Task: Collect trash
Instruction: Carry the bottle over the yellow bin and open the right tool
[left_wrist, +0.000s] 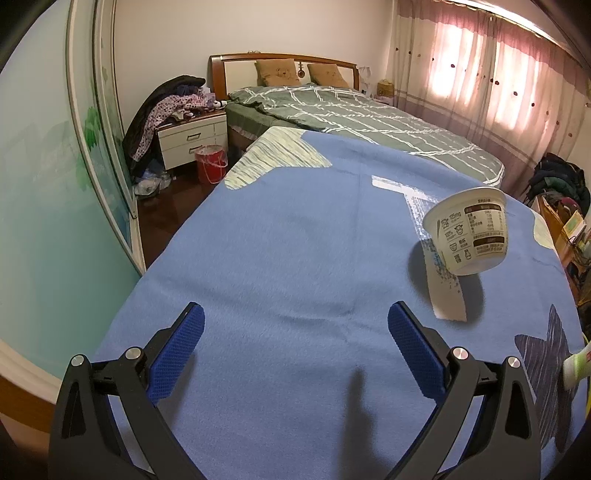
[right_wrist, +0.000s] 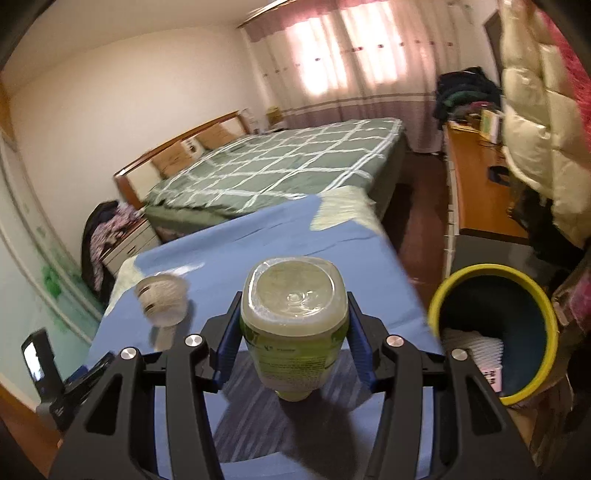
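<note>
My right gripper (right_wrist: 293, 328) is shut on a green plastic bottle (right_wrist: 293, 325), held bottom-forward above the blue cloth (right_wrist: 258, 243). A yellow-rimmed trash bin (right_wrist: 495, 328) stands to its right, beside the table, with white trash inside. My left gripper (left_wrist: 295, 332) is open and empty over the blue cloth (left_wrist: 277, 240). A white paper cup (left_wrist: 469, 230) stands on the cloth to its front right, on a strip of clear plastic wrap (left_wrist: 443, 291). The cup also shows blurred in the right wrist view (right_wrist: 162, 299). The bottle's end shows at the left wrist view's right edge (left_wrist: 578, 363).
A green plaid bed (left_wrist: 351, 114) lies beyond the table. A nightstand (left_wrist: 192, 138) piled with clothes and a red bucket (left_wrist: 210, 164) stand at its left. A wooden desk (right_wrist: 480, 184) and a hanging white jacket (right_wrist: 535, 110) are on the right.
</note>
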